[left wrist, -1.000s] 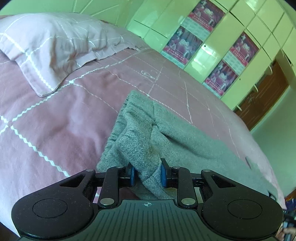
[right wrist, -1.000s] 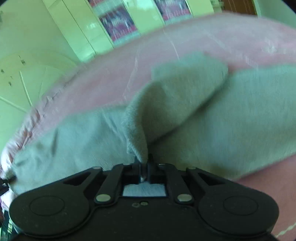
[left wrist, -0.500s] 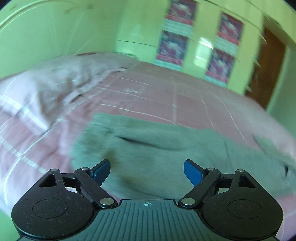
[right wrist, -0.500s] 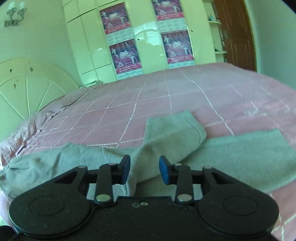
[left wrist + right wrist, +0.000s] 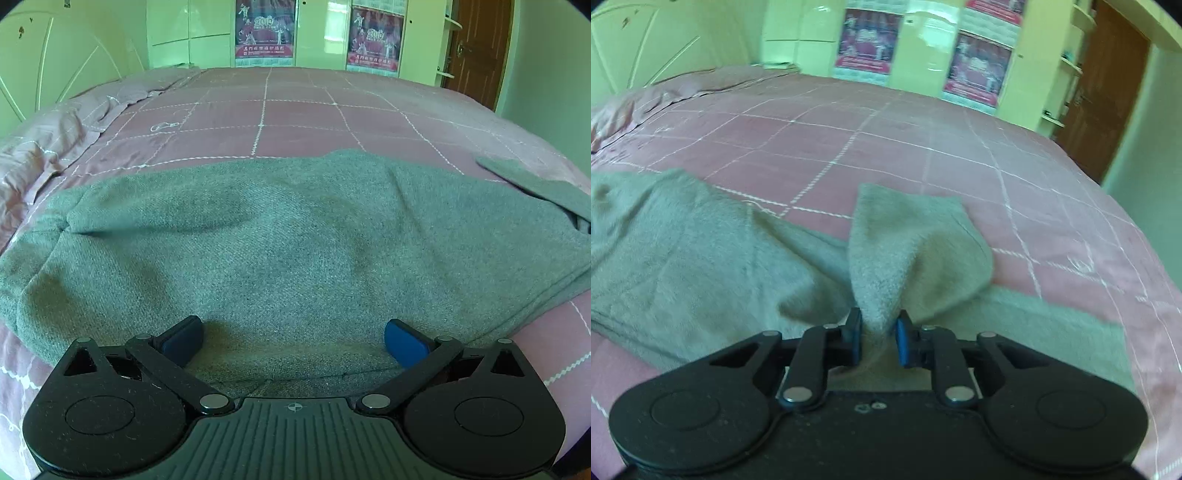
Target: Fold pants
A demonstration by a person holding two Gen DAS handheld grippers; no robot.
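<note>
Two grippers: my right gripper point(image 5: 878, 338) pinches a pants point(image 5: 295, 251) leg; left gripper point(image 5: 293, 341) spread above them. Next, carry the fold across.

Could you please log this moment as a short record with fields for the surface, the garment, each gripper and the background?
surface: bed with a pink checked cover
garment: grey pants spread across the near side of the bed
left gripper: open, jaws wide apart over the pants, holding nothing
right gripper: shut on a bunched fold of the pants, cloth rising between the jaws
pillow: far left on the bed
background: posters on pale cabinet doors, brown door at right
</note>
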